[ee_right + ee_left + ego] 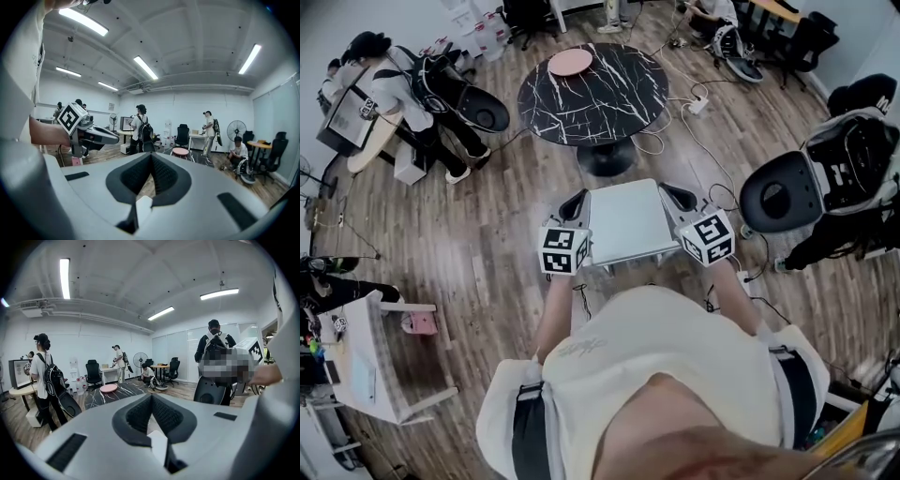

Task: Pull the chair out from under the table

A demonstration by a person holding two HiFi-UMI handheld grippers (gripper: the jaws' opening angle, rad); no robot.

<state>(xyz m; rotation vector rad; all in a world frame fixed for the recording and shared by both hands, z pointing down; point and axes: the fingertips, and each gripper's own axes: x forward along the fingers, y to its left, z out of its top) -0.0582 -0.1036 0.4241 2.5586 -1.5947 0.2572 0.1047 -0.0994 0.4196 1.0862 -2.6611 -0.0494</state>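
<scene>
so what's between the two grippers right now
The white chair: its seat fills the gap between the left gripper and the right gripper. The head view shows this.

Looking straight down: a white chair (623,223) sits on the wood floor (497,234), just on the near side of a round black marble table (609,98), and it's clear of the tabletop. There's a pink plate (571,62) on the far part of the table. The left gripper (575,200) is at the chair's left edge and the right gripper (678,194) at its right edge. Both have dark fingers pointing far. From up here I can't tell if they're touching it.
</scene>
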